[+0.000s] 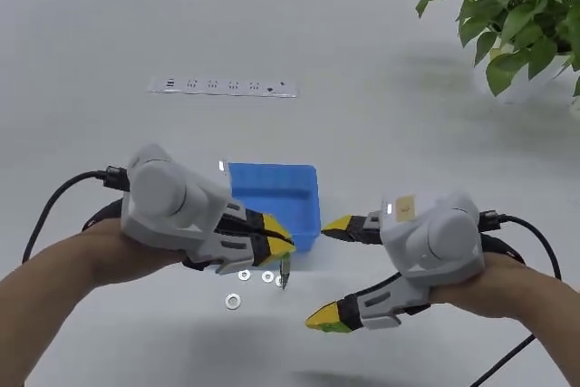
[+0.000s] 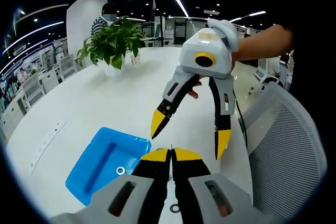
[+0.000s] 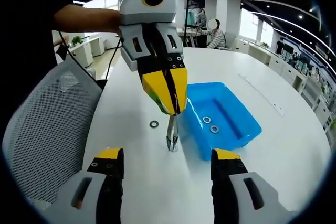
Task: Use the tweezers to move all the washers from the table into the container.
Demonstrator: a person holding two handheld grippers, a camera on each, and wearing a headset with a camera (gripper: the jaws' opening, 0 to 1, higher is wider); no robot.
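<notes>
Washers: a few small rings lie flat on the worktop, near the edge closest to the person. They are just beside the near wall of the blue container. Two more sit inside the container.
How they feel: probably light, hard, thin and smooth. They lie flat, so they may slide away.
Where to grab: I would put one tip in the hole and one outside, and pinch the rim.
Tweezers: the tweezers are thin and stiff. They point down, with the tip right at one washer. I cannot tell if it is pinched.
Left claw: the left claw is pressed together on the top of the tweezers. It tilts down toward the worktop.
Right claw: the right claw is spread wide and holds nothing. It hovers low, just right of the washers, and points at the left claw.
</notes>
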